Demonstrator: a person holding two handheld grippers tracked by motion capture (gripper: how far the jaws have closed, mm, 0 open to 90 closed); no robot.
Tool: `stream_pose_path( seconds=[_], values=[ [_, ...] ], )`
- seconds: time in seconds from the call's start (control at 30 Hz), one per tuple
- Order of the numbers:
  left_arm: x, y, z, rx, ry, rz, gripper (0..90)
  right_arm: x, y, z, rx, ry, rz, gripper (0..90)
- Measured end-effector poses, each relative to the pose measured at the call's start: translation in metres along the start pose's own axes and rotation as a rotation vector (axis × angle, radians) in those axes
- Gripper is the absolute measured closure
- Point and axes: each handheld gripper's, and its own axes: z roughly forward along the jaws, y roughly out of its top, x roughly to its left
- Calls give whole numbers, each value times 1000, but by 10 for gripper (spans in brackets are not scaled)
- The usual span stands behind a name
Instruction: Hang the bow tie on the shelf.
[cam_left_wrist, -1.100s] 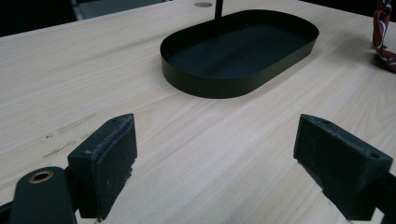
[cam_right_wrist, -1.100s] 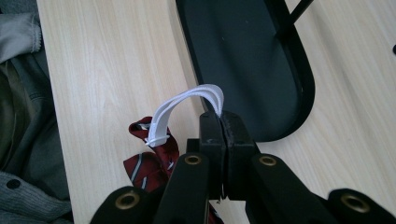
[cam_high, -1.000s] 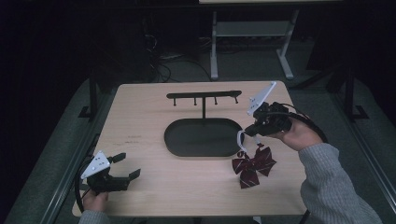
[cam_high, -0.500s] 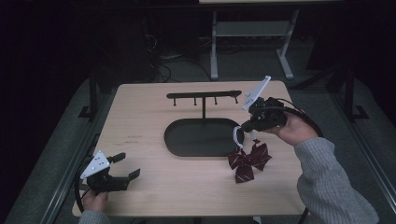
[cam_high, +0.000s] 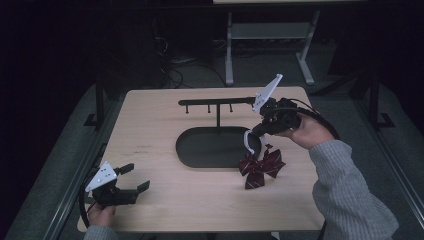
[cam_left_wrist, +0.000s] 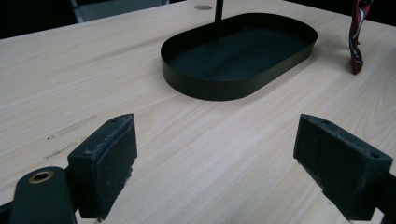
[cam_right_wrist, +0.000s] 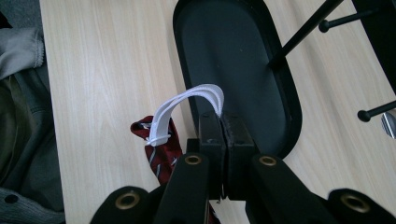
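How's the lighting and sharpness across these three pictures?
High view: table lit, surroundings nearly black, slightly soft. Left gripper view: sharp, even light, faint sheen inside the black tray. Right gripper view: white elastic band crisp and bright, no glare.

Dark red striped bow (cam_high: 261, 168) w/ white strap (cam_right_wrist: 187, 108) hangs, tip touching table beside black tray (cam_high: 200, 159).

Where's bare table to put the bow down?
Bare table lies left of the black tray, and along the near edge between the left gripper and the bow. It is crowded by the tray's right end, beneath the right gripper.
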Motion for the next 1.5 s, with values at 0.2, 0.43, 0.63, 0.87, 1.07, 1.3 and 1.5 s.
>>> stream_pose_path(
  seconds=[0.2, 0.43, 0.63, 0.87, 1.07, 1.3, 1.5],
  values=[
    [0, 0, 0, 1, -1, -1, 131, -3, 6, -1, 2, 4, -4, 881],
    [0, 0, 0, -2, -1, -3, 131, -7, 14, -2, -1, 7, -3, 881],
    [0, 0, 0, -4, -2, -7, 131, -11, 22, 0, -2, 8, -18, 880],
    [0, 0, 0, -5, -1, -9, 131, -14, 29, 2, -2, 15, -16, 880],
    [0, 0, 0, -4, 0, -2, 131, -17, 36, 4, 1, 22, -25, 881],
    [0, 0, 0, -6, 2, -4, 131, -20, 42, 5, 4, 30, -29, 880],
    [0, 0, 0, -4, 2, -5, 131, -22, 47, 5, 7, 34, -29, 880]
  ],
)
